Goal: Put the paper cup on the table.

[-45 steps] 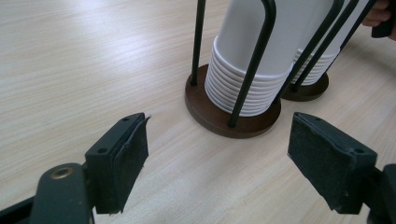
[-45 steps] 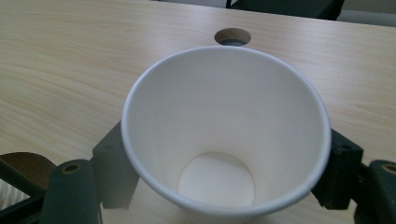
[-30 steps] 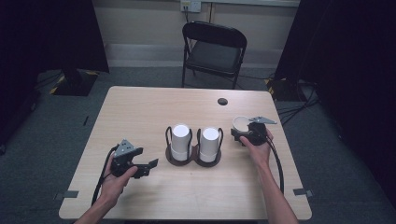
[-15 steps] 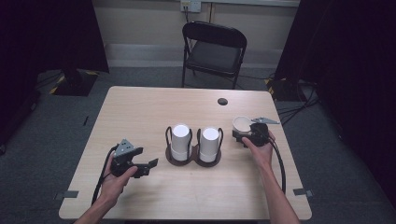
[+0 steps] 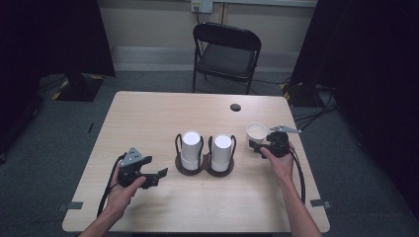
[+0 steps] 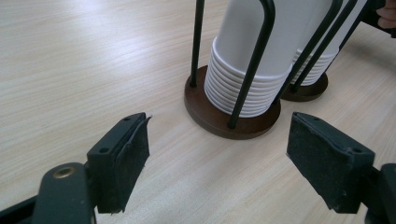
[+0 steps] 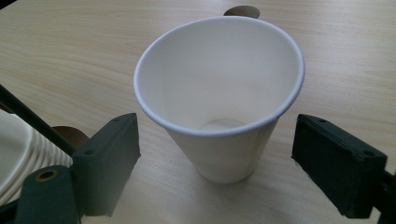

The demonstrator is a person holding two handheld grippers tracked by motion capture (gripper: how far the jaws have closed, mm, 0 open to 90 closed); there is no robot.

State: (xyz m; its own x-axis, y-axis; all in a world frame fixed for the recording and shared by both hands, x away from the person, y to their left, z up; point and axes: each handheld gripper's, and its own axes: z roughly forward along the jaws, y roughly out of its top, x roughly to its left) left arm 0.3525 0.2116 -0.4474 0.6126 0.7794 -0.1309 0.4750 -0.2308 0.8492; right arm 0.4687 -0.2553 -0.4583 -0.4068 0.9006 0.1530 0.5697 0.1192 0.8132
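Observation:
A single white paper cup (image 5: 257, 132) stands upright on the right part of the wooden table (image 5: 148, 113). In the right gripper view this cup (image 7: 219, 93) sits between and just beyond the open jaws of my right gripper (image 7: 217, 135), untouched. From above, the right gripper (image 5: 256, 142) points left at the cup. Two stacks of upturned white cups (image 5: 190, 148) (image 5: 222, 150) stand in black wire holders on round brown bases at mid-table. My left gripper (image 5: 160, 175) hovers open to their left, facing the nearer stack (image 6: 233, 70) and its base (image 6: 219, 122), a short gap away.
A small dark disc (image 5: 235, 107) lies on the table behind the single cup. A black folding chair (image 5: 227, 49) stands past the far edge. Bare wood spreads across the left and front of the table. Cables trail from both grippers toward the near edge.
My right gripper has drawn back slightly to the right, away from the single cup, which stays put. The left gripper has not moved.

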